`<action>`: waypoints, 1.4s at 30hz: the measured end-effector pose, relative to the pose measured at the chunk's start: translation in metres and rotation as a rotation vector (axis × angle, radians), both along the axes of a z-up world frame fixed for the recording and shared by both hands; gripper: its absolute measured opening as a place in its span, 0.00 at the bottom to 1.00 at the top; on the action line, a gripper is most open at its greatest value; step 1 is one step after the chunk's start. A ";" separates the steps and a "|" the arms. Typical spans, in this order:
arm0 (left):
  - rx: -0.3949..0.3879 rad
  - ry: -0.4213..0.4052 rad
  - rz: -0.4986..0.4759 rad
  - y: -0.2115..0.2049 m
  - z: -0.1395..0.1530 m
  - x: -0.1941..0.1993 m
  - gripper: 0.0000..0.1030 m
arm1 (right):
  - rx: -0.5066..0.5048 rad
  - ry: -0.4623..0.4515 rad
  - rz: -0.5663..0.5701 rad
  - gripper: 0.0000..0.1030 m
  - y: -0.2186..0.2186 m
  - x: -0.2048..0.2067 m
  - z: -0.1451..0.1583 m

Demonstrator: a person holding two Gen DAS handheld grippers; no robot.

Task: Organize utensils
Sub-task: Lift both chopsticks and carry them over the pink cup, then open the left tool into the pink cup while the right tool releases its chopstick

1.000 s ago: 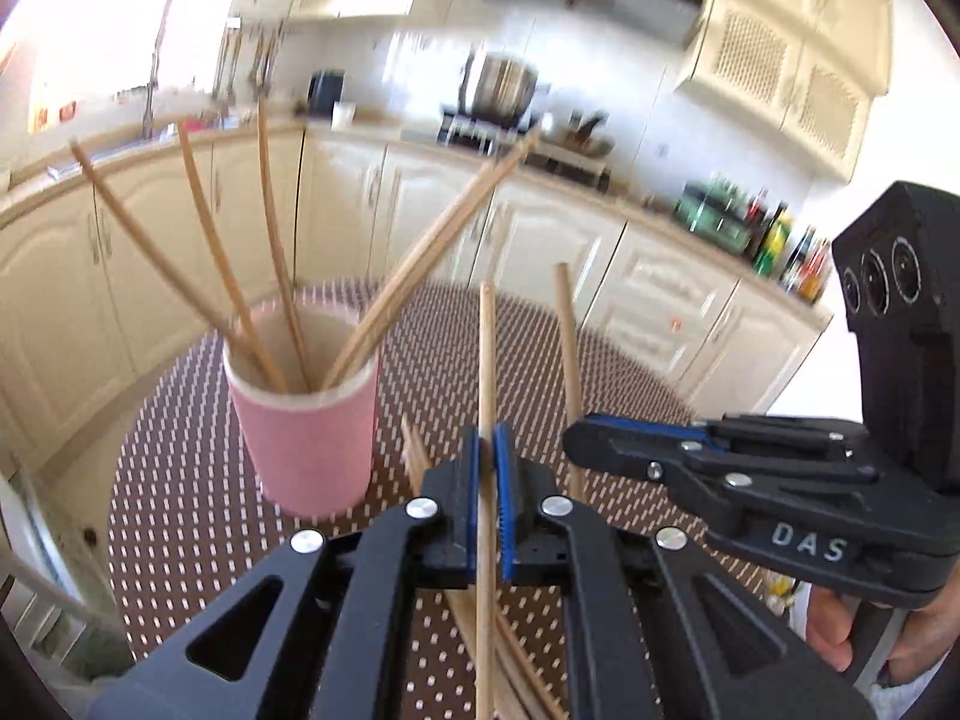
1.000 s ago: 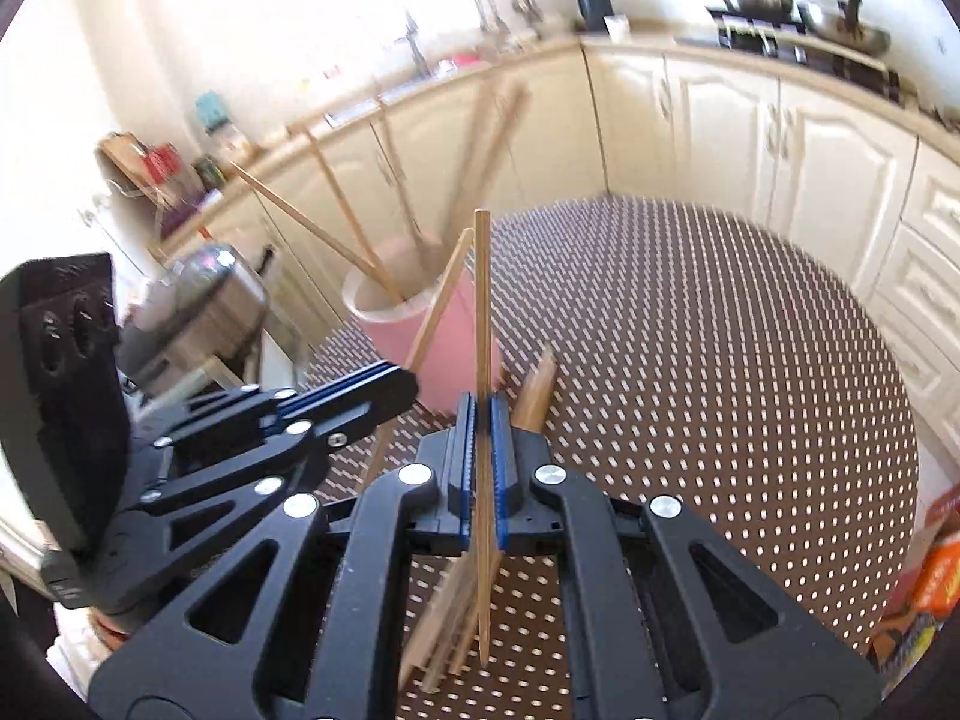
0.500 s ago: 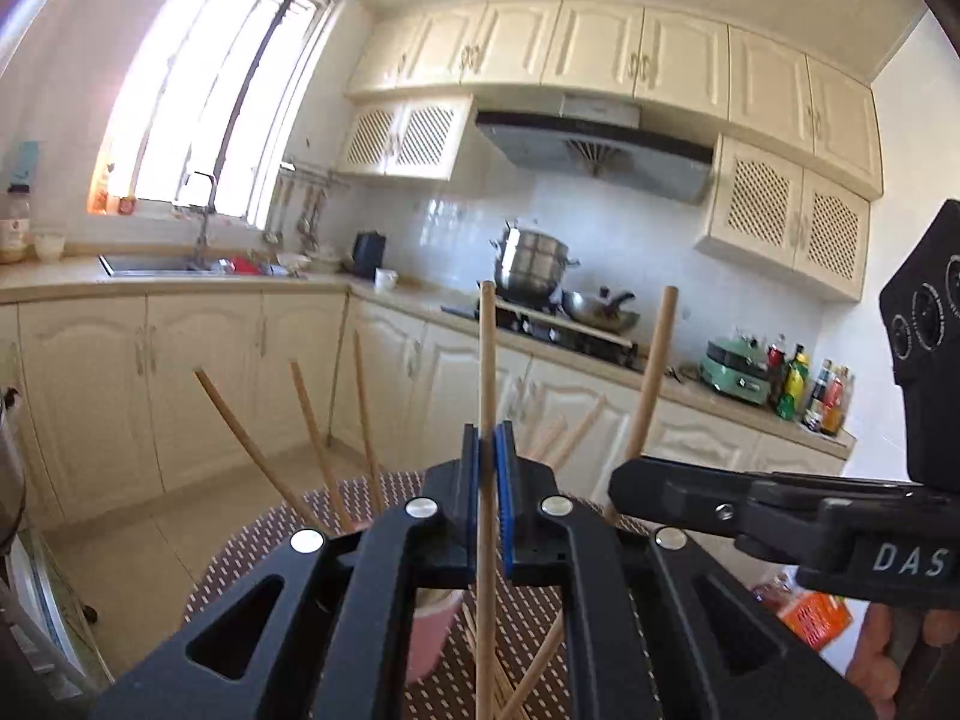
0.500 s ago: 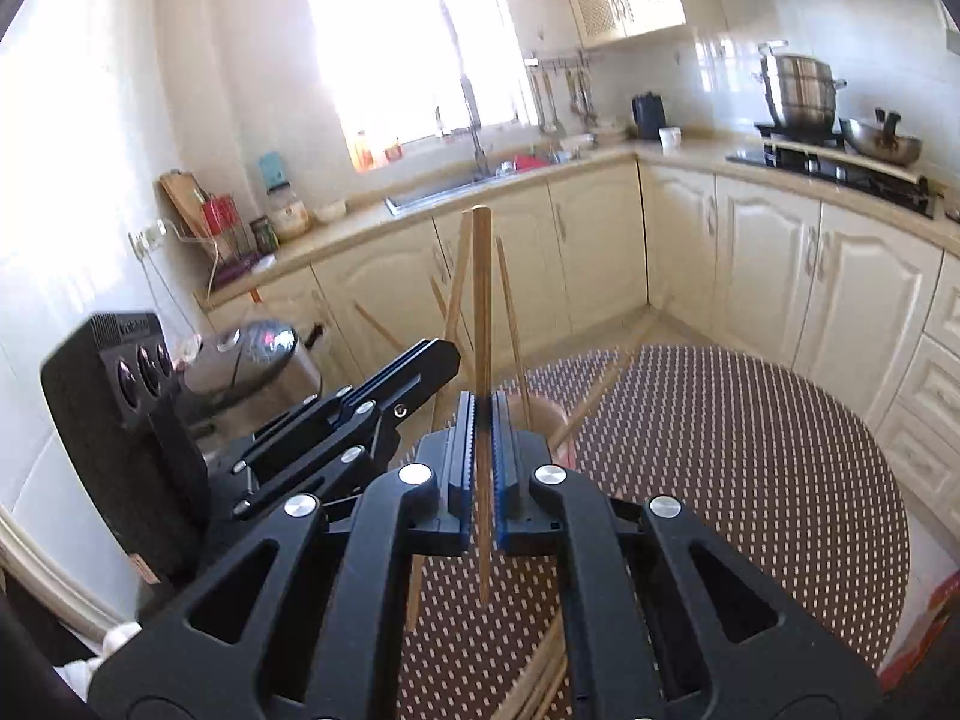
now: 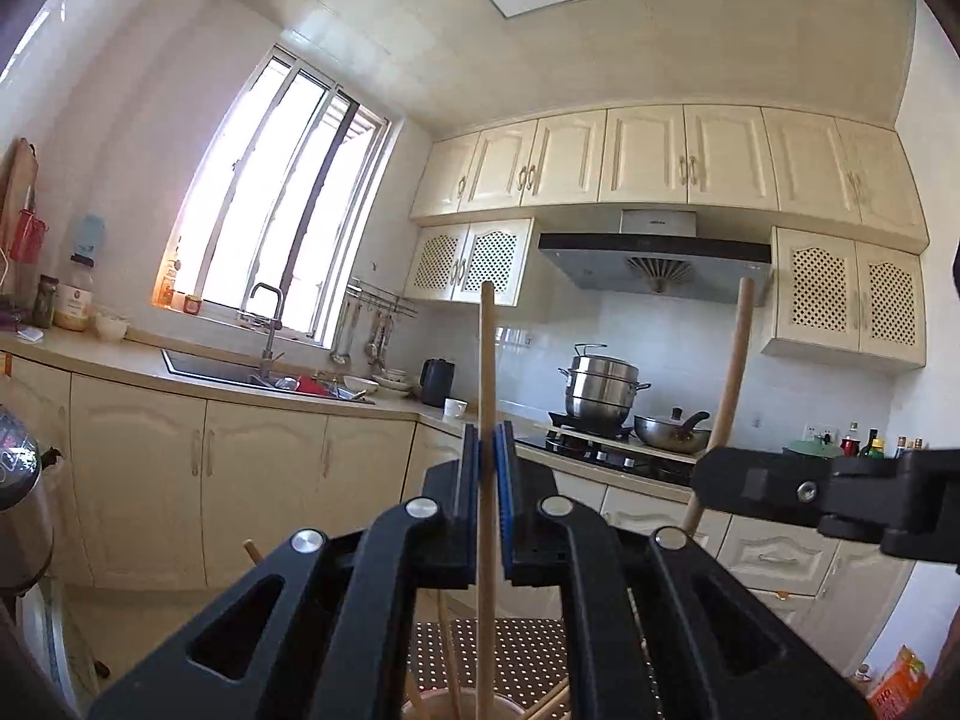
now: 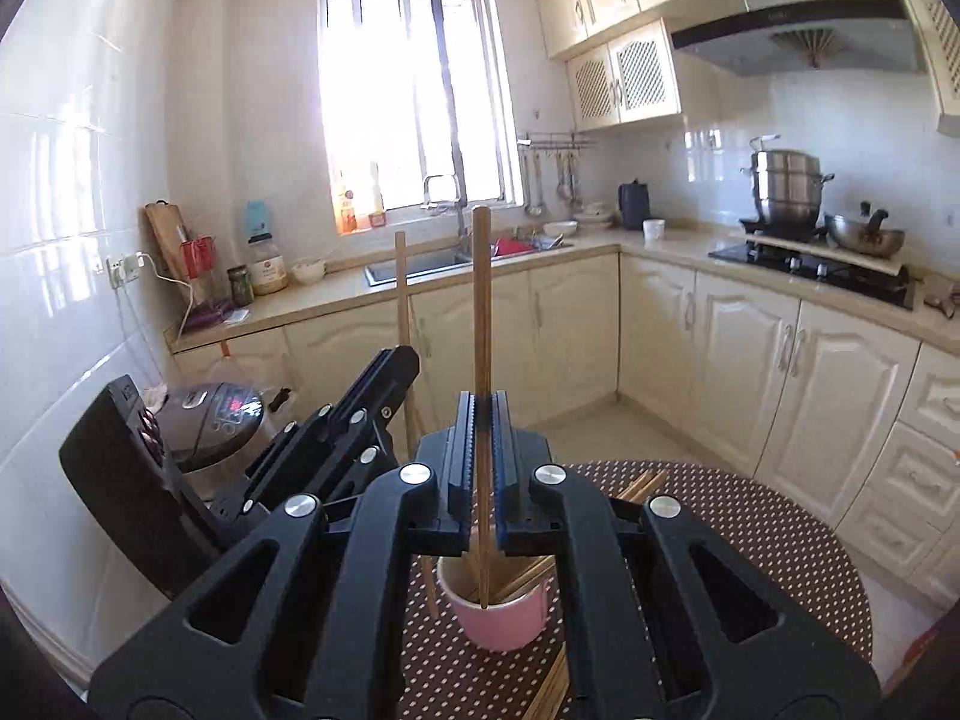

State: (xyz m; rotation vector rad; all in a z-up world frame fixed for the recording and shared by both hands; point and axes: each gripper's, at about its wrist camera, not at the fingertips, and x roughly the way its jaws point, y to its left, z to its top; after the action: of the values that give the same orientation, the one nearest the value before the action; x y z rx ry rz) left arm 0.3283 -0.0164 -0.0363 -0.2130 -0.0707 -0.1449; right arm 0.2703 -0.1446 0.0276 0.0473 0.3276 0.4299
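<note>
My left gripper [image 5: 491, 444] is shut on one wooden chopstick [image 5: 486, 360], held upright above the pink cup [image 5: 456, 708], whose rim shows at the bottom edge. My right gripper [image 6: 482, 414] is shut on another chopstick [image 6: 480, 300], also upright, its lower tip just inside the pink cup [image 6: 504, 615], which holds several chopsticks. The right gripper also shows in the left wrist view [image 5: 720, 483], and the left gripper shows in the right wrist view [image 6: 396, 366], just left of the cup. More loose chopsticks [image 6: 549, 690] lie on the table in front of the cup.
The cup stands on a round brown table with white dots [image 6: 750, 540]. A rice cooker [image 6: 210, 420] stands to the left. Kitchen counters, a sink [image 6: 420, 261] and a stove with pots [image 6: 810, 222] run along the walls beyond.
Both grippers have lifted and tilted up from looking down at the table, each still holding its chopstick. The chopsticks now stand upright over the cup.
</note>
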 end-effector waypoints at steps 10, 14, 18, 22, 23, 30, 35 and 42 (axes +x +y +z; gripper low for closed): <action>-0.057 0.004 0.079 0.002 -0.012 0.019 0.06 | 0.022 0.000 0.004 0.05 -0.002 0.017 -0.014; -0.079 0.020 0.078 0.003 -0.018 0.024 0.06 | 0.025 0.015 0.006 0.05 -0.003 0.022 -0.022; -0.063 0.044 0.052 0.002 -0.032 0.024 0.06 | 0.028 0.029 0.012 0.05 -0.005 0.024 -0.030; -0.065 0.092 0.020 0.006 -0.044 0.026 0.06 | 0.035 0.054 0.012 0.05 -0.005 0.027 -0.039; -0.070 0.106 0.005 0.007 -0.046 0.026 0.06 | 0.033 0.060 0.012 0.05 -0.004 0.028 -0.041; -0.041 0.159 -0.059 0.010 -0.047 0.021 0.09 | 0.047 0.085 -0.002 0.05 -0.004 0.032 -0.049; -0.023 0.167 -0.073 0.013 -0.044 0.009 0.29 | 0.063 0.112 -0.020 0.06 -0.003 0.034 -0.054; 0.004 0.178 -0.076 0.019 -0.037 -0.006 0.44 | 0.097 0.146 -0.027 0.06 -0.003 0.029 -0.055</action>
State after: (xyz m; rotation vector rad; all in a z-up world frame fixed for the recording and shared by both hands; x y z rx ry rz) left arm 0.3222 0.0021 -0.0738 -0.2234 0.1150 -0.2013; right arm 0.2995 -0.1475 -0.0276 0.1782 0.4491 0.4160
